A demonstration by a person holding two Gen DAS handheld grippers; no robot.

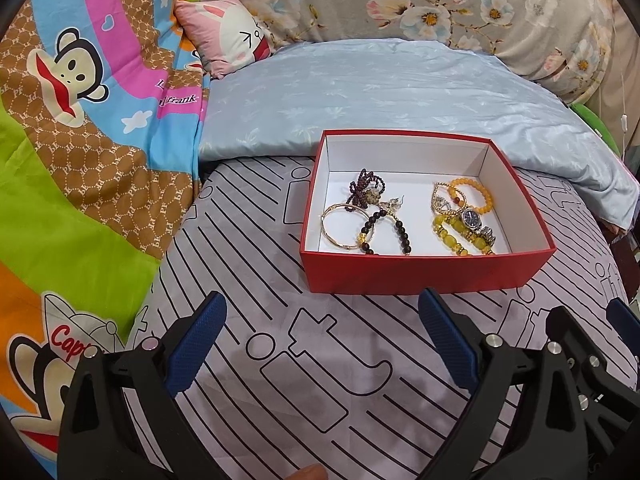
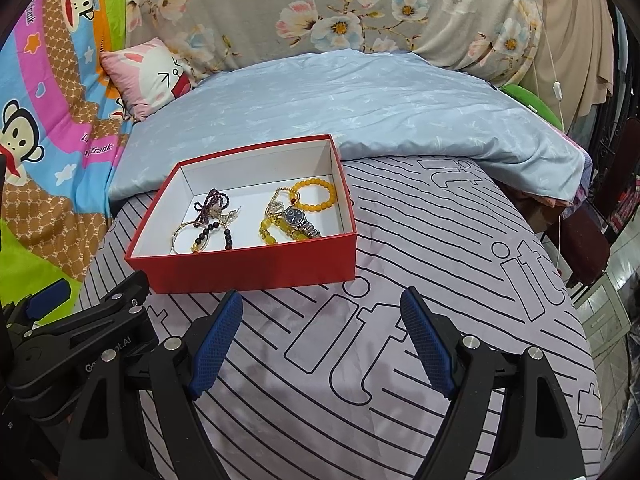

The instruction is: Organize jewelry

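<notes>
Jewelry sits in two loose clusters inside red box (image 1: 420, 272) on striped bedsheet (image 1: 320, 360): gold bangle (image 1: 347, 226), black bead bracelet (image 1: 384, 232) and dark maroon strand (image 1: 366, 188) at left; wristwatch (image 1: 474, 222), orange bead bracelet (image 1: 472, 194) and yellow bead pieces (image 1: 460, 238) at right. Left gripper (image 1: 320, 344) and right gripper (image 2: 322, 344) hover short of box, both spread wide, holding nothing. Judgement: pieces are light; bead strands limp and tangle-prone, likely dragging neighbours. Bangle is rigid, smooth, may slip; pinch across its rim. Watch best taken by metal band, not glass face.
</notes>
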